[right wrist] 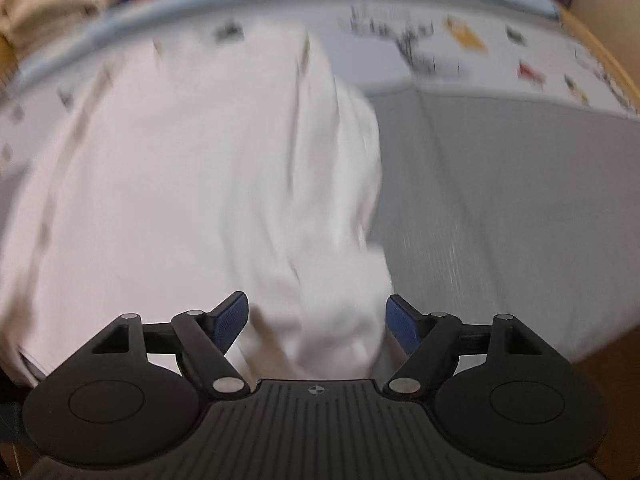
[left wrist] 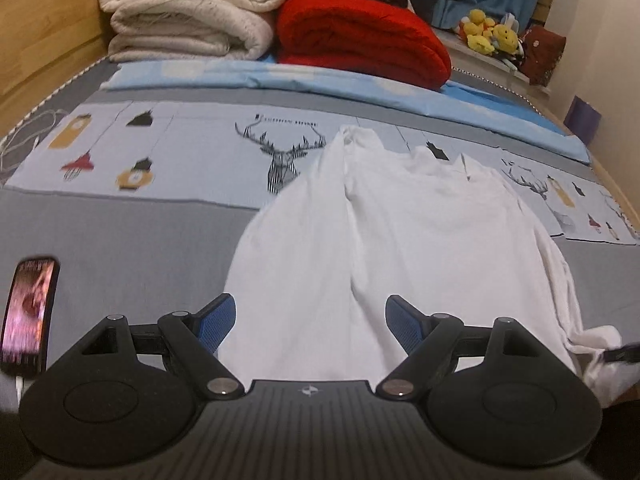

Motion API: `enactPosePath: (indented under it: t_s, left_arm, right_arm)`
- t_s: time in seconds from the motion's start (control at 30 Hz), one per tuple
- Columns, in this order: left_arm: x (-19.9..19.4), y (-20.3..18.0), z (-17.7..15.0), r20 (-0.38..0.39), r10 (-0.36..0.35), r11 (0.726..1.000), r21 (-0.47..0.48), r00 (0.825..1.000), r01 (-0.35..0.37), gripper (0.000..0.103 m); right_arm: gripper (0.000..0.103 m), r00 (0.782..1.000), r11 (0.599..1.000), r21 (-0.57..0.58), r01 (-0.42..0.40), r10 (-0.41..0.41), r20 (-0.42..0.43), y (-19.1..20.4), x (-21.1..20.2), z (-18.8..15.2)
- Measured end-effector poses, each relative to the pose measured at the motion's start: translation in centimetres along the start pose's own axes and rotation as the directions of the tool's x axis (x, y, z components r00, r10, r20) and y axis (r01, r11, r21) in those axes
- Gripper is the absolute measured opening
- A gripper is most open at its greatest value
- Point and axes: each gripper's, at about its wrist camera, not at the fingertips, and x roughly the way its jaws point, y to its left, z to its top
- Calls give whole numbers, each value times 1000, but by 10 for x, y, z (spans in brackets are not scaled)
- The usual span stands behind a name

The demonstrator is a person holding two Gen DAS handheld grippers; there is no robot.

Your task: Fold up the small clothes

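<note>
Both grippers, left [left wrist: 310,326] and right [right wrist: 316,322], hang with jaws spread and empty above the near hem of the white garment [left wrist: 380,240] lying flat on the bed [left wrist: 140,232], seemingly positioned to pinch it for folding.

One white garment [left wrist: 400,240] lies spread on one bed [left wrist: 120,232], whose cover carries two printed deer heads [left wrist: 282,156] in the left wrist view. One folded cream blanket stack [left wrist: 188,12] and one folded red blanket [left wrist: 360,36] sit side by side at the far end, on one light-blue sheet [left wrist: 280,80]. One cluster of yellow plush toys [left wrist: 488,32] sits beyond, its exact number too small to tell. One phone [left wrist: 28,312] with a lit screen lies at the left edge. Two grippers are in use, the left gripper [left wrist: 310,322] and right gripper [right wrist: 316,320], each with two blue-padded fingers [left wrist: 216,320].
</note>
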Motion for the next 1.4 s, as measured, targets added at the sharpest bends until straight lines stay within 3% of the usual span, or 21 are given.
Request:
enactPosePath:
  t_s: [0.03, 0.07, 0.17, 0.27, 0.3, 0.33, 0.37, 0.4, 0.43, 0.47, 0.6, 0.73, 0.77, 0.87, 1.03, 1.13, 1.23, 1.4]
  left_arm:
    - [-3, -2, 0, -4, 2, 1000, -5, 1000, -2, 86]
    - [-7, -4, 0, -3, 5, 1000, -5, 1000, -5, 86]
    - [-25, -12, 5, 30, 18, 1000, 14, 999, -18, 86]
    - [-37, -18, 13, 61, 33, 998, 47, 998, -36, 86]
    - [-39, -19, 15, 66, 41, 998, 50, 997, -44, 86]
    - [-40, -20, 16, 66, 45, 998, 47, 997, -48, 86]
    - [-41, -20, 18, 65, 47, 998, 39, 997, -49, 86]
    - [-42, -21, 19, 64, 48, 998, 28, 997, -50, 86]
    - [-43, -21, 19, 63, 49, 999, 20, 997, -50, 86]
    - [-44, -21, 18, 62, 50, 999, 18, 997, -51, 86]
    - [-36, -20, 12, 38, 62, 998, 18, 997, -63, 89]
    - [-23, -15, 3, -7, 55, 998, 10, 998, -55, 89]
    - [-22, -14, 1, -9, 54, 998, 14, 998, -54, 89]
    - [-19, -8, -8, -5, 56, 998, 21, 998, -56, 90]
    - [-6, 5, -22, -12, 43, 999, 15, 999, -42, 90]
    - [5, 14, -29, -41, 17, 1000, 18, 999, -16, 90]
    - [21, 21, -38, -123, -28, 999, 39, 992, 33, 90]
    - [39, 22, -53, -246, -146, 988, 10, 958, 153, 90]
  right_arm:
    - [56, 1000, 1000, 20, -4, 5, -27, -3, 7, 0]
    - [3, 999, 998, 50, -27, 29, -44, -7, 12, 1]
    - [6, 996, 991, 105, -86, 81, 49, -28, -12, 15]
    - [6, 979, 989, 145, 13, -42, 199, -81, -62, 57]
    - [6, 961, 973, 220, 75, -130, 244, -110, -77, 74]
    - [7, 925, 930, 334, 156, -256, 280, -146, -93, 92]
    - [15, 878, 864, 448, 229, -382, 289, -179, -110, 106]
    - [33, 839, 808, 528, 262, -461, 289, -201, -123, 114]
    - [43, 808, 769, 585, 259, -504, 305, -219, -137, 119]
    - [58, 804, 771, 596, 226, -493, 332, -228, -147, 120]
    - [63, 844, 856, 506, 110, -349, 408, -206, -150, 101]
    - [63, 909, 924, 381, 18, -174, 379, -146, -119, 65]
    - [63, 917, 938, 346, -10, -129, 378, -125, -113, 57]
    - [63, 936, 966, 249, -71, -22, 352, -68, -101, 41]
    - [63, 933, 973, 128, -191, 139, 332, 23, -100, 29]
    - [63, 935, 976, 80, -203, 169, 312, 67, -99, 29]
    - [63, 946, 984, 38, -174, 157, 283, 94, -93, 32]
    - [63, 971, 990, 59, -131, 116, 208, 116, -79, 31]
